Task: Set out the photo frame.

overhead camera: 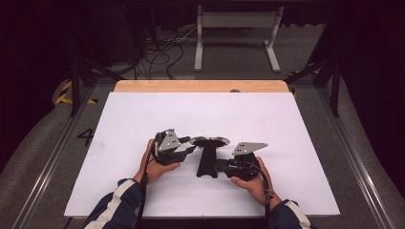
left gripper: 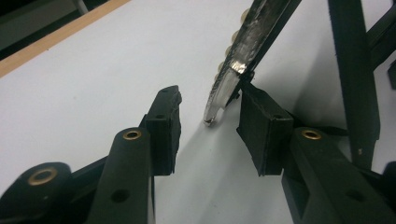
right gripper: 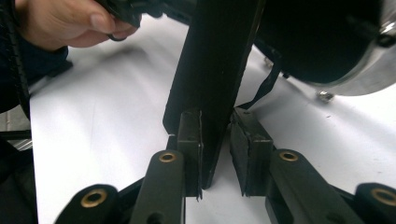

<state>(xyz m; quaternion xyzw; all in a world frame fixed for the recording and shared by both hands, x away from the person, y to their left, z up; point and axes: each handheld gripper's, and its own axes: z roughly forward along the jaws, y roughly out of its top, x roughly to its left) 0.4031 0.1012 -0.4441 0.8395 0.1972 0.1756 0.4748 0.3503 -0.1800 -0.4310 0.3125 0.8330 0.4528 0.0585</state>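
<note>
The frying pan stands mid-table on the white sheet, handle toward the person. The right gripper clamps that handle; the left gripper, jaws apart, brackets the rim without pinching. Good practice: seat both pads squarely on the rim before lifting.

I see a black pan with a silvery rim, a white table edged in pale wood, and navy sleeves striped white.

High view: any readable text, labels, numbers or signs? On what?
"4": dark numeral on the grey floor left of the table.
Yellow-black hazard stripes on the floor at far left: a marking, no words.
No lettering shows on the pan or on either tool.
</note>
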